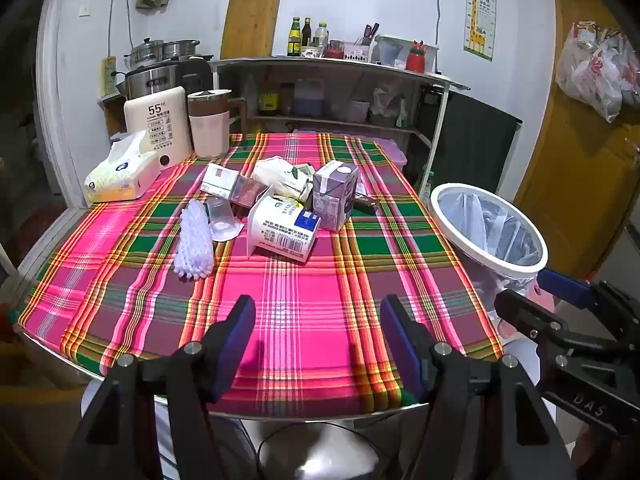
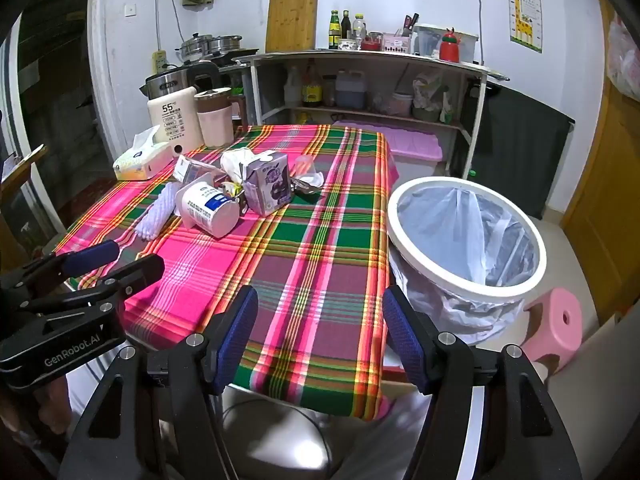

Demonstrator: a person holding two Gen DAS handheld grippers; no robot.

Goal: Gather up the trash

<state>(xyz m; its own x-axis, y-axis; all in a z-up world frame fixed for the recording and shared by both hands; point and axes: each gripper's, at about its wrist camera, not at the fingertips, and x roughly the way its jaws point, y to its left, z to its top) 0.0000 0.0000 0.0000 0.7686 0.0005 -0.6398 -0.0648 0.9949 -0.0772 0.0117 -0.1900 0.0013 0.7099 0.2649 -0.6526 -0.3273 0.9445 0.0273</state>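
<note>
Kitchen table: plaid cloth (image 1: 304,320), trash heaped mid-frame.
Trash: yogurt tub (image 1: 280,228) on its side, purple carton (image 1: 334,194) upright just right of it, foam net (image 1: 194,240) to the left.
Bin: white-rimmed bin (image 2: 466,240), bag-lined, right of frame beside the table.
Left gripper (image 1: 318,334): jaws wide, holding nothing.
Right gripper (image 2: 320,326): jaws wide, holding nothing.

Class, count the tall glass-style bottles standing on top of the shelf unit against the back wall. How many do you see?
3, together at the left end of the shelf top: a green bottle, a dark bottle beside it, and a clear bottle to its right. Clutter behind may hide more.
</note>
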